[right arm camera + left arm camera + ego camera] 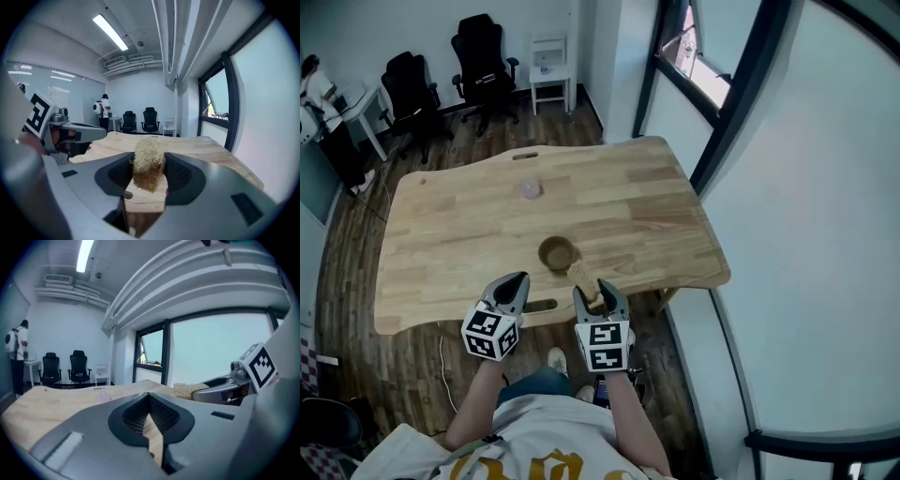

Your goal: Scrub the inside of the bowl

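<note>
Sitting upright near the front edge of the table [656,216], the bowl [558,253] is brown, open side up and looks empty, with nothing inside it yet. That spot puts it within easy reach of both tools, a little ahead of them and between their lines.

Just beside its near right rim lies the tip of the scrubber [580,273], a pale, fibrous pad. Whether it touches the rim, I cannot tell. The right gripper [595,292] has its jaws clamped on the pad's near end, so the free end sticks out past the jaw tips. That hold seems chosen so the fibres, not the jaws, meet the bowl's inner wall.

The left gripper [515,281] hangs over the table edge to the near left of the bowl, apart from it. Its jaws are pressed together with nothing between them. The bowl stands loose on smooth wood, so it may slide under scrubbing. This tool is probably waiting to steady it and would have to part its jaws first.

By count: one bowl, one scrubber and two grippers. Farther back on the table sits one small pale thing [530,189] too blurred to name. Beyond the table are two black chairs [485,56], one white stool [550,73] and one person [314,84] at the far left.
</note>
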Tool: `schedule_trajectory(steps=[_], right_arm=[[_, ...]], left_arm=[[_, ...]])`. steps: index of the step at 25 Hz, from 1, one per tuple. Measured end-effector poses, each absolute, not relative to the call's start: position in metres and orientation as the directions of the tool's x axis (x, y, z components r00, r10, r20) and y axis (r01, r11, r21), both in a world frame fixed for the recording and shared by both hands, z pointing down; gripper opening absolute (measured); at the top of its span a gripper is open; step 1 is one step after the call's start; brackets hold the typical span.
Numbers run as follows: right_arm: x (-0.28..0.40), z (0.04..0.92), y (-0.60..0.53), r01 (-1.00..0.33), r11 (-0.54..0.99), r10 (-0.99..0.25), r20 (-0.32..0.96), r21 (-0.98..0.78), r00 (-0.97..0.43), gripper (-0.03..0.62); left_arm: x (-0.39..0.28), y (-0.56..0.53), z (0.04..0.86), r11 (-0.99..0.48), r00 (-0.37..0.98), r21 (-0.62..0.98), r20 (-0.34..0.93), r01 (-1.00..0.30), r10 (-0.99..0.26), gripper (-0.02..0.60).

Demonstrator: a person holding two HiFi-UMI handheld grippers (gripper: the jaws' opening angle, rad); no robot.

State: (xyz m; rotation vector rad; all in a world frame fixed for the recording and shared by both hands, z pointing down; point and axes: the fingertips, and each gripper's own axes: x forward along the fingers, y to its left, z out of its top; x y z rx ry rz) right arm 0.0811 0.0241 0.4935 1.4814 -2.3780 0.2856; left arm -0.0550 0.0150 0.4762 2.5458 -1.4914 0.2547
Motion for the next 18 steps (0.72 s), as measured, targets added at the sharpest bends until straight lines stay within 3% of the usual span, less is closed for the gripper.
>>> schedule_trajectory(steps=[4,18], right_arm=[[0.081,0.487,0.047,-0.896,0.444,-0.84,0.351,0.007,-0.414,0.183],[0.089,0.482,0.076,-0.895,0.444,-0.848,0.336,0.029,-0.41,0.183]], left_arm=[[-0.069,0.034,0.477,-0.436,0.461,0.152,0.236,-0.887,-0.855,0.0],[-0.066,0.065,0.468,-0.432,0.436,0.07,0.228,-0.899,-0.87,0.0]])
